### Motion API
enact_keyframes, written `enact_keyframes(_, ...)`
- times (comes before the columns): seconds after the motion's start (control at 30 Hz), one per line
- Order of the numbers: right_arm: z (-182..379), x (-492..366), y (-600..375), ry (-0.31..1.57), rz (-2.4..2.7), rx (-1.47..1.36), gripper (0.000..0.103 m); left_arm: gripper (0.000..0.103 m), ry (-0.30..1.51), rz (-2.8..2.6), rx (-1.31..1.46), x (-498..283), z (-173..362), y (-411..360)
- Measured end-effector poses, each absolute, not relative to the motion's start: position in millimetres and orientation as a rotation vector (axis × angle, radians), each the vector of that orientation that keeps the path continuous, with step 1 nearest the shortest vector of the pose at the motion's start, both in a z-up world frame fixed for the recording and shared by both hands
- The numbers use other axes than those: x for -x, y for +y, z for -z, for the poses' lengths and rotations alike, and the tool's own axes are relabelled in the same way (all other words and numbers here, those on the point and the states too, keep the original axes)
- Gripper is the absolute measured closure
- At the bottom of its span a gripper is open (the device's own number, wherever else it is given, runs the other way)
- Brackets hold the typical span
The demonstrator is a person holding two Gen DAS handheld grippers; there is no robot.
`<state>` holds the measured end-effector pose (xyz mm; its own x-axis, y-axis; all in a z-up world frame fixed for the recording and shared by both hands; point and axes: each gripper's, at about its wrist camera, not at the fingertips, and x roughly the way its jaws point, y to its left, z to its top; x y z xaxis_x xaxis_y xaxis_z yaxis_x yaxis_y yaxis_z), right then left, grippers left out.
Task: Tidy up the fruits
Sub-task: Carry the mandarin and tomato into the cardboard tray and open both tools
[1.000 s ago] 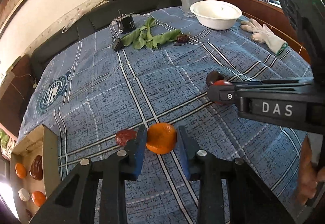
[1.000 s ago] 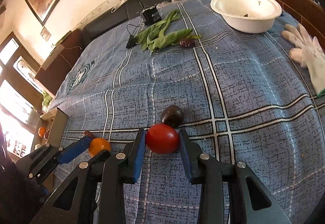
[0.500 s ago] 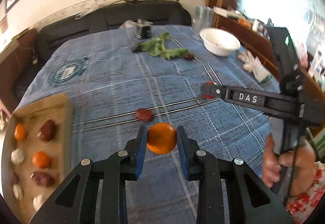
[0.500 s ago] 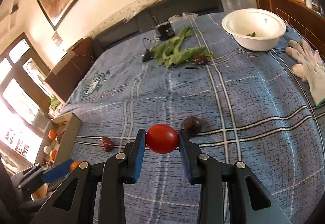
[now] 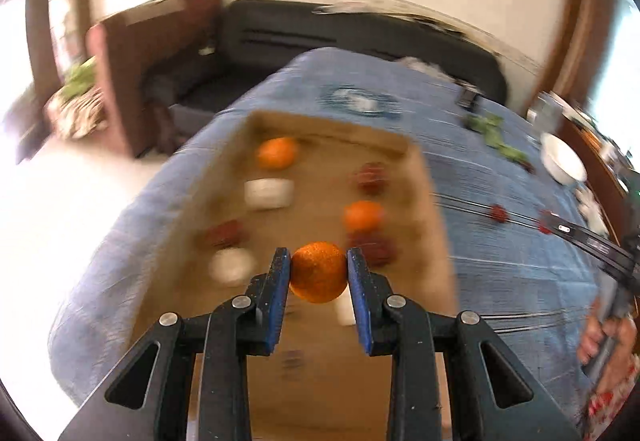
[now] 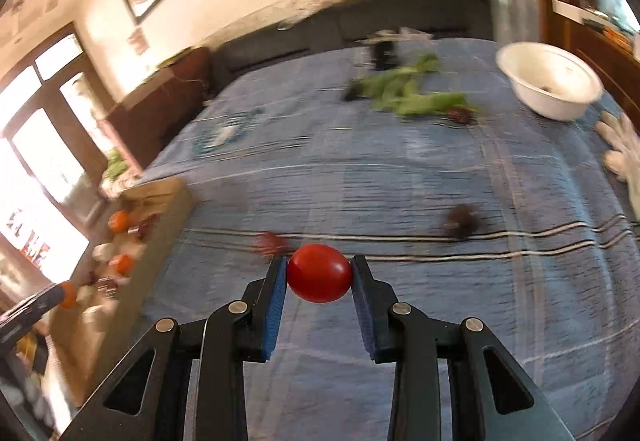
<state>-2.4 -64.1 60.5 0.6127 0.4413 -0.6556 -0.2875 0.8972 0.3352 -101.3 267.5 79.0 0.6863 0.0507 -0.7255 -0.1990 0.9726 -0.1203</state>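
Left tongs (image 5: 319,273) grip orange (image 5: 319,272) above tray (image 5: 434,225).

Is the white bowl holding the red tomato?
No, the red tomato is clamped in the right gripper, far from the white bowl.

**Fruit tray at the left end of the tabletop, loose items to the right**

The tray (image 5: 430,177) lies on the tabletop (image 6: 400,177) at its left end, with several fruits in it in two rows. The left claw (image 5: 319,272) hangs above the tray's near half with an orange (image 5: 319,272) between its pads. The right claw (image 6: 319,278) is over the tabletop's middle, right of the tray, clamping a tomato (image 6: 319,278). Beyond it two loose fruits lie on the tabletop. Farther back lie leaves (image 6: 412,93); the bowl (image 6: 550,83) stands to their right, a glove (image 6: 624,157) nearer, at the right edge.
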Motion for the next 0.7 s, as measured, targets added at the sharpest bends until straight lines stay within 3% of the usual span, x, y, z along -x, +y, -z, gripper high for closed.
enact_keyframes(0.37,-73.2,69.3,98.2,0.848,-0.769,0.024,0.067,0.074,0.857,-0.209,0.259,114.3,-50.5,305.2)
enact_keyframes(0.7,-43.0,87.0,150.5,0.909,-0.809,0.158,0.067,0.074,0.850,-0.215,0.307,115.3,-43.0,310.4)
